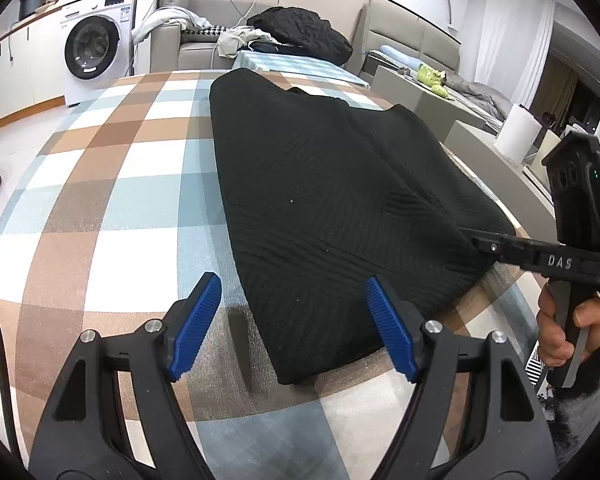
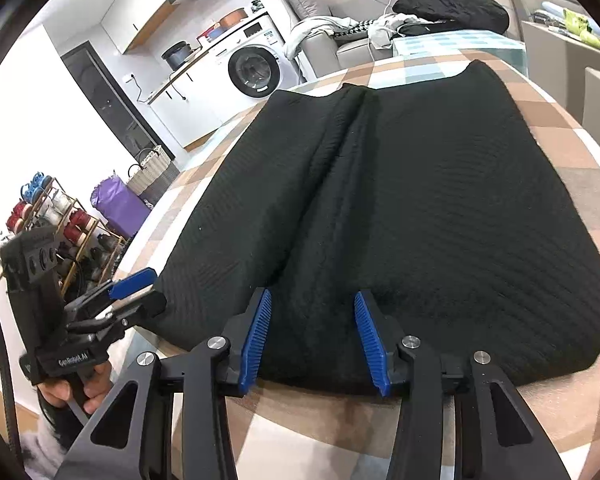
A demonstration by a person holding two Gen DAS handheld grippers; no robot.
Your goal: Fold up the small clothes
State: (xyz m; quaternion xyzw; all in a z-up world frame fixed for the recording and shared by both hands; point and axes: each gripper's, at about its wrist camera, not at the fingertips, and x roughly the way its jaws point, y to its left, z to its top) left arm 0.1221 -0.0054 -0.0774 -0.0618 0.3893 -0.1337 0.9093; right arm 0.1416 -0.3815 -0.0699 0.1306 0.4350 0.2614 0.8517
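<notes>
Garment [image 1: 332, 200] folded on table | left tongs [image 1: 294, 328] spread beside its corner | right tongs [image 2: 310, 340] parted over its edge

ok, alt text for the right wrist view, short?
A black knit garment, folded, lies on a checked tablecloth; the right hand-held gripper sits at its near edge, blue pads apart and not pinching it. At lower left a hand holds the left hand-held gripper by the garment's corner.
</notes>
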